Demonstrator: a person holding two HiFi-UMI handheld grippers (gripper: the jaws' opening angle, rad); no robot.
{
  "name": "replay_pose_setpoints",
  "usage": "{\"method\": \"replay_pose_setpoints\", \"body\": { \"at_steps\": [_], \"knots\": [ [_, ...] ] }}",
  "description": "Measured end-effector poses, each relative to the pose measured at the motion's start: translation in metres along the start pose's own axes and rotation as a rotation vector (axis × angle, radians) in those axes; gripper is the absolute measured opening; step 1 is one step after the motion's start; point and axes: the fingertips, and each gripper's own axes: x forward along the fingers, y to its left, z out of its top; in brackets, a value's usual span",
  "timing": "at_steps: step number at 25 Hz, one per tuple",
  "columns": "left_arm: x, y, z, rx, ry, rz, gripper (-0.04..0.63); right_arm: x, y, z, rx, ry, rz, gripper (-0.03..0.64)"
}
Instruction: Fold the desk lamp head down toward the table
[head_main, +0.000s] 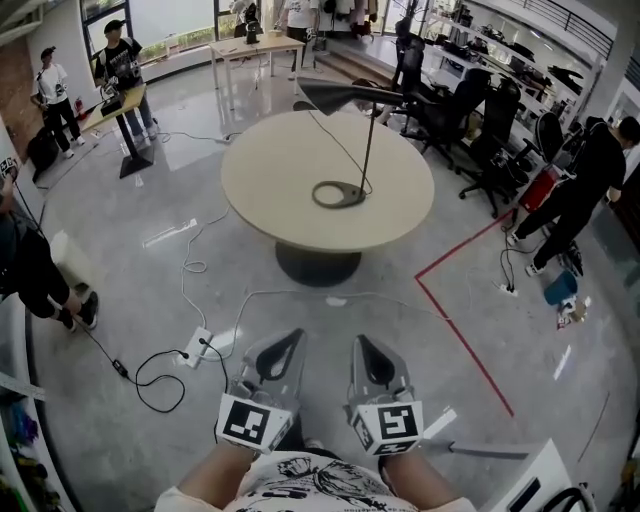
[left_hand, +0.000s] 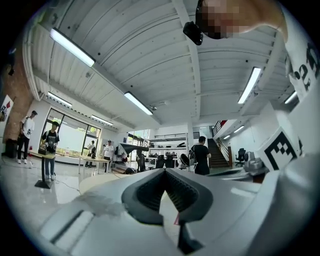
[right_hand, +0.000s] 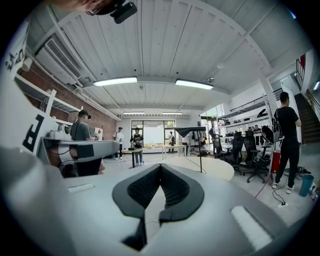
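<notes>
A black desk lamp stands on the round beige table, far ahead of me. Its ring base lies on the tabletop, a thin stem rises from it, and the flat head reaches out level to the left at the top. The left gripper and the right gripper hang side by side over the floor, well short of the table. Both are shut with nothing in them. From the left gripper the lamp shows small; from the right gripper the lamp and table show ahead.
Cables and a power strip lie on the floor left of me. A red tape line runs along the floor at the right. Office chairs stand behind the table. People stand at the left and right.
</notes>
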Motion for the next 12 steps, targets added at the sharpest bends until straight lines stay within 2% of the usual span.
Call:
{"method": "replay_pose_setpoints", "body": {
  "at_steps": [6,12],
  "knots": [
    [0.050,0.049,-0.008,-0.009,0.041,-0.052,0.006,0.054,-0.021,-0.001,0.022,0.047,-0.057,0.009],
    [0.118,0.109,-0.002,-0.042,0.035,-0.114,0.006,0.133,-0.041,0.014,0.003,0.058,-0.107,0.009]
  ]
}}
